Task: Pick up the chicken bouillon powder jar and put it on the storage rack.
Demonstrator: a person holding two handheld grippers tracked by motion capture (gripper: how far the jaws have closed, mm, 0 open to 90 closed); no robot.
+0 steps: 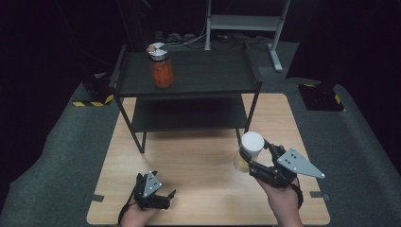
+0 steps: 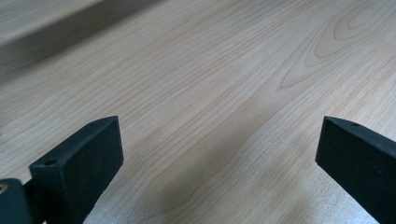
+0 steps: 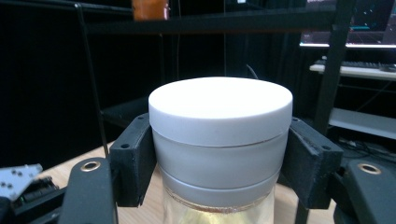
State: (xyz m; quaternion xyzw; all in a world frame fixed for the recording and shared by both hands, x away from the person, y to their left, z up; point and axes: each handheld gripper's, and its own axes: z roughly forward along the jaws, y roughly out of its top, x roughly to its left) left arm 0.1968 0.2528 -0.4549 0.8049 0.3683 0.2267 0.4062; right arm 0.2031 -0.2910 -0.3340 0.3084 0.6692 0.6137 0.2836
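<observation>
The light wooden desk [image 1: 198, 165] occupies the centre of the high view, set on a grey floor mat [image 1: 56, 156] against a dark background. At the far half of the desk stands a black two-tier shelf unit [image 1: 189, 80], its upper tier level and its lower tier beneath it. On the upper tier, toward its left end, an orange-filled jar [image 1: 161, 68] stands upright with a metal lid; its base is also visible at the top of the right gripper view [image 3: 149, 9]. Beyond the shelf unit a grey metal frame [image 1: 246, 23] rises from the floor. Yellow-and-black striped blocks [image 1: 92, 101] lie on the mat at either side.

The right claw [image 1: 250, 158], held in the person's right hand [image 1: 283, 201] at the near right of the desk, carries a grey three-cornered plate [image 1: 299, 163]. Its jaws are clenched on a white-lidded jar [image 3: 219, 140], one jaw pressing each side just below the white lid [image 1: 252, 141]. In the right gripper view the jar is upright, with yellowish contents visible through the glass under the grey collar. Whether its base touches the desk cannot be told.

The left claw [image 1: 163, 198], held in the person's left hand [image 1: 137, 215] at the near left of the desk, is well apart from the right one. In the left gripper view its two black jaws stand wide apart, released, with bare wood grain between them.
</observation>
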